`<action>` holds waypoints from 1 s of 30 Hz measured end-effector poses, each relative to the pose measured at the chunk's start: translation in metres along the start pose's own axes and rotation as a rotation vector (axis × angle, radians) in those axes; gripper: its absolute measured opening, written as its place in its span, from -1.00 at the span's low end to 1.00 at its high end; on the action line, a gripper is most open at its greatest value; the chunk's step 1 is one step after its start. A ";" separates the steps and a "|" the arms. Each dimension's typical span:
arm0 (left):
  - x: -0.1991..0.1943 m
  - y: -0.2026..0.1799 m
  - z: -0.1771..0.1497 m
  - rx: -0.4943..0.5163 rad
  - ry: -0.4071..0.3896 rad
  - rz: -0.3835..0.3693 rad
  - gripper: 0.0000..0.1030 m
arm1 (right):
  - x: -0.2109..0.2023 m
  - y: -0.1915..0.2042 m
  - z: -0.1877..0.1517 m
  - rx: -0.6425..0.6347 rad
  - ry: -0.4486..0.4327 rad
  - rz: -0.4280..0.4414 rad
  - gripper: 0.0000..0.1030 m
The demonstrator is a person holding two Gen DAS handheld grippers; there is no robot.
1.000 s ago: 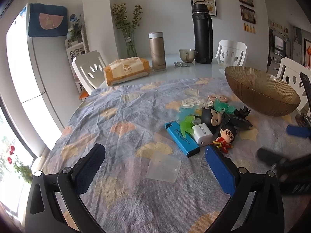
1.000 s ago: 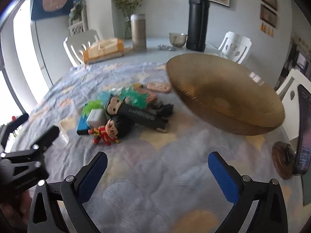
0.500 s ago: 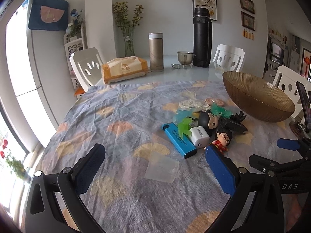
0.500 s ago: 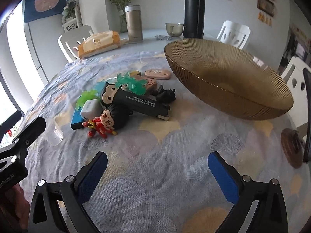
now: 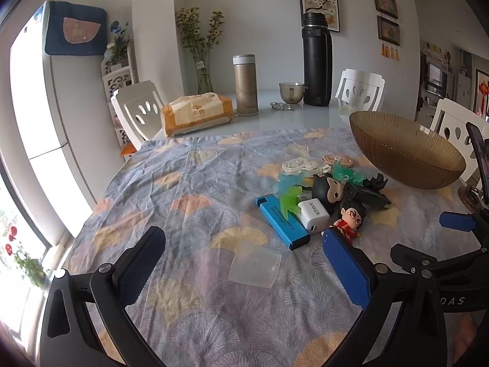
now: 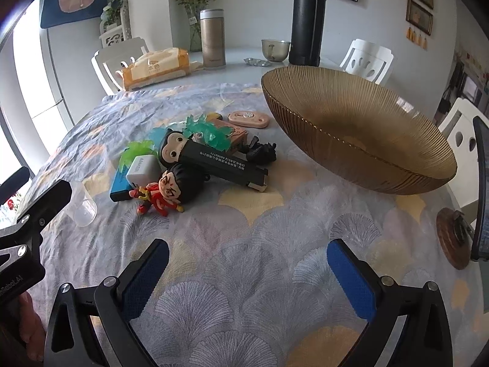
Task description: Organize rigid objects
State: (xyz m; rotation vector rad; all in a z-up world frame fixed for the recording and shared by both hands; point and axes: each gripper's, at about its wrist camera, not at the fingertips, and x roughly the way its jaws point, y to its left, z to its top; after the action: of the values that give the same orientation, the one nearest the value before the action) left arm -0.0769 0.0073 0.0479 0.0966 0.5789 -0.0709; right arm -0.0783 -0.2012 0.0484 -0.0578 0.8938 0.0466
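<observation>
A heap of small rigid things lies mid-table: a blue lighter [image 5: 282,224], a white charger [image 5: 314,215], a red-clad figurine [image 5: 350,220] [image 6: 163,192], a black monkey-headed lighter [image 6: 214,160], green plastic pieces [image 6: 207,131] and a pink case [image 6: 249,118]. A clear plastic cup [image 5: 255,264] [image 6: 82,206] lies nearest. The ribbed brown glass bowl [image 5: 406,153] [image 6: 357,128] stands to the right, with nothing in it. My left gripper [image 5: 244,263] hovers open just before the cup. My right gripper [image 6: 247,275] is open above bare cloth, short of the heap.
Far side of the table: a tissue pack [image 5: 197,116], a gold flask [image 5: 245,85], a tall black flask [image 5: 317,61], a small cup [image 5: 291,91]. White chairs [image 5: 139,113] ring the table. A phone on a round stand [image 6: 476,202] is at the right edge.
Both views have steadied and drawn slightly nearer the heap. The right gripper has moved into the left view's lower right. No object has moved.
</observation>
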 end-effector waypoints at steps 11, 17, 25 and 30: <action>0.000 -0.001 0.000 -0.001 -0.001 -0.001 0.99 | 0.000 0.002 0.000 -0.015 0.000 -0.010 1.00; 0.000 -0.002 0.000 0.001 -0.001 -0.002 0.99 | 0.000 0.002 0.000 -0.014 0.005 -0.002 1.00; 0.001 -0.002 0.001 -0.006 0.002 -0.008 0.99 | -0.002 0.000 0.001 -0.003 -0.007 -0.006 1.00; 0.020 -0.004 0.001 -0.001 0.194 -0.151 0.99 | -0.023 -0.023 0.000 0.078 -0.041 0.050 1.00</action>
State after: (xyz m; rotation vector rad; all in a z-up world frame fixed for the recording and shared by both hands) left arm -0.0602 0.0029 0.0375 0.0593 0.7799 -0.2095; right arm -0.0910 -0.2245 0.0670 0.0379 0.8548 0.0591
